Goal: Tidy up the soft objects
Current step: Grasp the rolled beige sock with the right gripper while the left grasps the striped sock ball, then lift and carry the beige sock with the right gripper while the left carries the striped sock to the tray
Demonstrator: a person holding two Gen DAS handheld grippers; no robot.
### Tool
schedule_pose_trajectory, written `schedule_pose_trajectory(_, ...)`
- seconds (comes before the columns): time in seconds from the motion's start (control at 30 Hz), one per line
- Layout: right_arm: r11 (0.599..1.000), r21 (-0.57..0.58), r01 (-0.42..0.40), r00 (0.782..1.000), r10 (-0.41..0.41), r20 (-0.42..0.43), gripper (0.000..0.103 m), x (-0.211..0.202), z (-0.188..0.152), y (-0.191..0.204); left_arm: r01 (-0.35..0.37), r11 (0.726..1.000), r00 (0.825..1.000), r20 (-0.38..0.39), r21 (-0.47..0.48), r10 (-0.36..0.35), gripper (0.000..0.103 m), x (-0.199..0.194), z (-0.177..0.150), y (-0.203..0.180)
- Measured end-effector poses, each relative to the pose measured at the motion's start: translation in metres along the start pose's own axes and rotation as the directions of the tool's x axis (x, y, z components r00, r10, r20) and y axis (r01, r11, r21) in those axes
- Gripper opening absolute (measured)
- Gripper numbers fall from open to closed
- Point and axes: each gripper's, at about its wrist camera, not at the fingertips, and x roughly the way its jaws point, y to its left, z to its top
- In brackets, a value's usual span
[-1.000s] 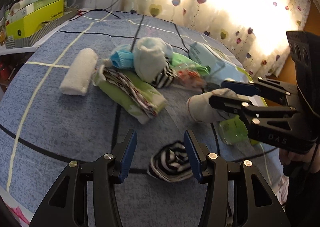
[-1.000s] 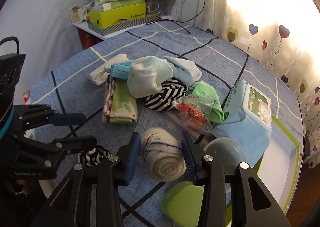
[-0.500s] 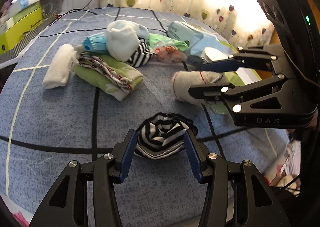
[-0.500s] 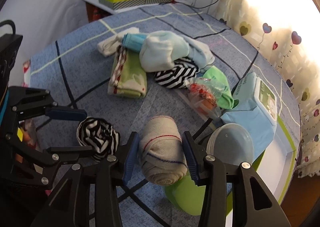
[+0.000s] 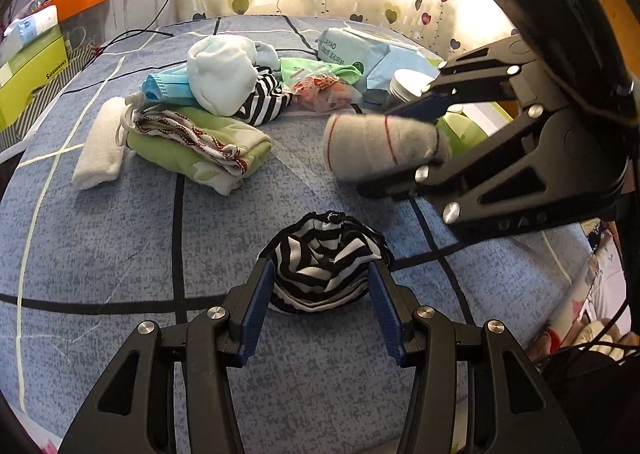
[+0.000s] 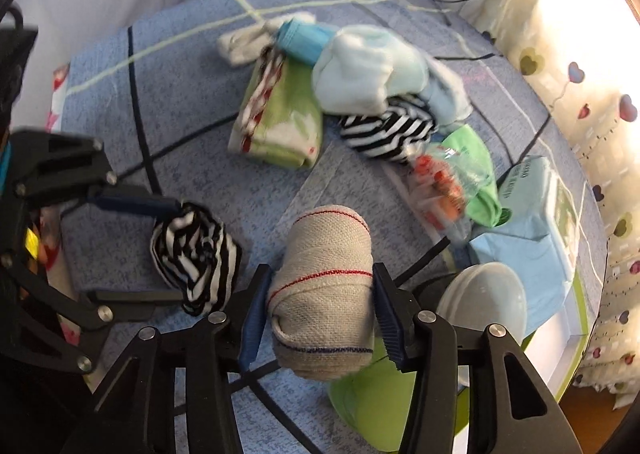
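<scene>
Both grippers have come down closer to the blue checked bedcover (image 5: 100,246) since the earlier frames, and each now straddles a rolled item that previously lay ahead of or loosely between its fingers.

Far left lies a white rolled cloth (image 5: 100,146), and beside it a folded green towel with red-patterned trim (image 5: 196,142). Behind these sits a pile: a blue face mask (image 5: 164,88), a pale blue and white sock bundle (image 5: 220,74) and a flat black-and-white striped sock (image 5: 260,100).

At lower centre, the left gripper (image 5: 322,308) points steeply down at the bedcover with its blue-padded fingers (image 5: 256,314) either side of the balled black-and-white striped sock (image 5: 324,262). The pads sit right at the ball's flanks; whether they press on it cannot be told. The ball rests on the cover.

To the right, the right gripper (image 6: 318,314) is pitched steeply downward. Its jaws have just been opening, and the beige rolled bandage with red stripes (image 6: 324,294) lies between them, pads at its sides with no visible squeeze, so the jaws stand apart around it.

Further right are a green lid (image 6: 372,406), a clear round container (image 6: 480,302) and a pale blue wipes pack (image 6: 532,222)
</scene>
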Motion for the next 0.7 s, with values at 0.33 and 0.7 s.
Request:
schedule_pose_trajectory(0.33,0.994,0.107,-0.021,0.986,0.003,0.168,0.048,-0.039,0.0,-0.012,-0.027,1.0,1.0,0.012,-0.007,0.027,0.05,0.003,0.002,0.0)
schedule_pose_trajectory(0.7,0.979,0.192,-0.063,0.961,0.008,0.276,0.048,-0.063,-0.027,-0.014,-0.088,0.995,0.996,0.011,-0.039,0.089,0.027,0.009,0.01,-0.007)
